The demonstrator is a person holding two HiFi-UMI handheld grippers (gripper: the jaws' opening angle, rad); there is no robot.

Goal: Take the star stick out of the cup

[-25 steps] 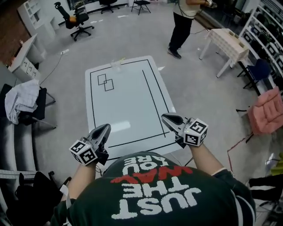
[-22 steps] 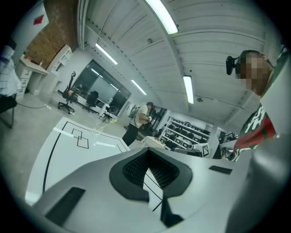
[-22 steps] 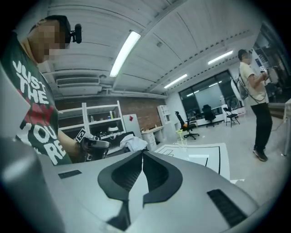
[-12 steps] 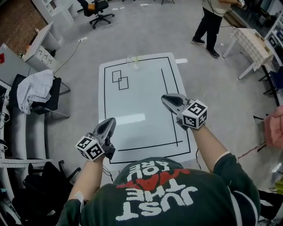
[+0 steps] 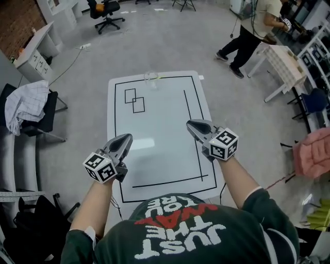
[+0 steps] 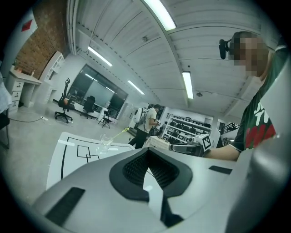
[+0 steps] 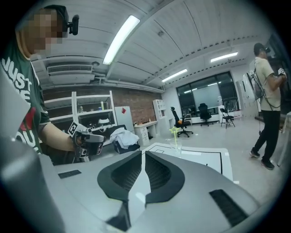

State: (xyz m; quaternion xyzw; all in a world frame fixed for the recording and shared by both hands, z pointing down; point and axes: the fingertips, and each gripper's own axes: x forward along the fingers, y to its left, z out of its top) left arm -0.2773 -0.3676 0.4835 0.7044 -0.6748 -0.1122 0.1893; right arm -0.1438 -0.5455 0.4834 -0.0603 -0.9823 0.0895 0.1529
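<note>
A clear cup (image 5: 150,79) stands at the far edge of the white table (image 5: 154,124), with a thin yellow-green star stick (image 5: 158,77) leaning out of it. Both grippers hover over the table's near end, far from the cup. My left gripper (image 5: 125,139) is shut and holds nothing, and so is my right gripper (image 5: 192,125). The left gripper view shows the cup (image 6: 104,141) and stick (image 6: 119,133) beyond the shut left gripper (image 6: 148,151). In the right gripper view the cup (image 7: 176,147) and star (image 7: 174,130) stand ahead of the right gripper (image 7: 143,153).
Black lines and two overlapping squares (image 5: 134,100) are drawn on the table. A person (image 5: 247,33) stands beside a small white table (image 5: 281,62) at the far right. A chair draped with cloth (image 5: 26,108) stands to the left, an office chair (image 5: 105,9) far back.
The head view has swung about, and both grippers have drifted slightly forward over the table's near end. They stay shut. The cup and stick have not moved.
</note>
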